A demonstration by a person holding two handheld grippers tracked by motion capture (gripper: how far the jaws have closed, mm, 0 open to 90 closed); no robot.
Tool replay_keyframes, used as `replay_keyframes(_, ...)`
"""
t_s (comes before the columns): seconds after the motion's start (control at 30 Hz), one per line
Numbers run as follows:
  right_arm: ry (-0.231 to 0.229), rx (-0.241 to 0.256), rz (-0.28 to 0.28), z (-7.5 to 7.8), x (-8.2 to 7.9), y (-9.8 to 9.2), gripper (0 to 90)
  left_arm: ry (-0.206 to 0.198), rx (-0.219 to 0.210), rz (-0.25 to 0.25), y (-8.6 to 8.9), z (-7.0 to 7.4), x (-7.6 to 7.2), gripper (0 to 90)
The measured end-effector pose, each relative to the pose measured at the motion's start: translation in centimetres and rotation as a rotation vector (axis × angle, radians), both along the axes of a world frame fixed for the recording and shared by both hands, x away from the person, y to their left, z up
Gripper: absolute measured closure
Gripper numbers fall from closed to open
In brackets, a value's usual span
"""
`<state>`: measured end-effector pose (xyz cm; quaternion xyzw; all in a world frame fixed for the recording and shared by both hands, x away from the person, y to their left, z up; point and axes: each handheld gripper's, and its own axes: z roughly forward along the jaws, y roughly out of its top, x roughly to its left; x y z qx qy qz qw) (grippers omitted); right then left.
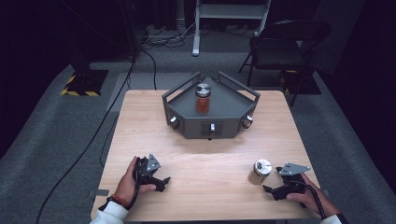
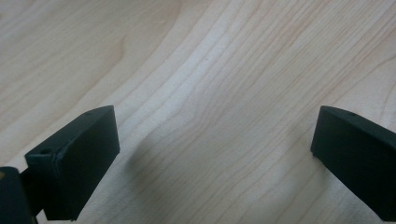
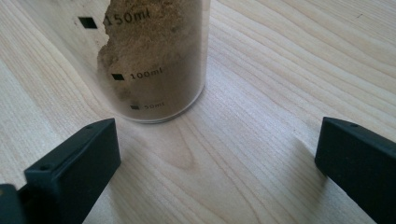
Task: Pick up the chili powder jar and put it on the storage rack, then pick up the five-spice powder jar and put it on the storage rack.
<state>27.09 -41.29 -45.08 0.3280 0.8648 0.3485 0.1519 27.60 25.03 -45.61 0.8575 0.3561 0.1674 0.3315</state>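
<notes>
A clear jar of brown powder (image 1: 260, 172) with a silver lid stands upright on the wooden table (image 1: 205, 158) near its front right. Volume marks show on the brown jar (image 3: 154, 60) in the right gripper view. My right gripper (image 3: 217, 161) is open just short of it, jaws wide apart and low over the wood; from above, that right gripper (image 1: 270, 190) rests a little right of the jar. My left gripper (image 1: 163, 182) lies at the front left, and close up the left gripper (image 2: 215, 154) is open over bare wood. A jar of red-orange contents (image 1: 202, 99) stands on the grey tray (image 1: 233, 114).
The grey angular tray with raised rails and front knobs (image 1: 212, 127) sits at the table's far middle. A dark folding chair (image 1: 285, 44) and a white frame (image 1: 231, 14) stand on the floor behind. Cables (image 1: 107, 126) run along the floor at left.
</notes>
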Motion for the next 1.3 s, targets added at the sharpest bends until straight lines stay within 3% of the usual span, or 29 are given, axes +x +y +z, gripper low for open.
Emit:
replay_keyframes(0.13,0.0,0.0,0.001,0.0,0.01,0.0,0.0,0.023,-0.05,0.011,0.78,-0.54,0.35,0.1)
replay_keyframes(1.3,0.01,-0.009,0.002,0.24,0.28,0.19,0.0,0.021,-0.05,0.01,0.71,-0.57,0.4,0.2)
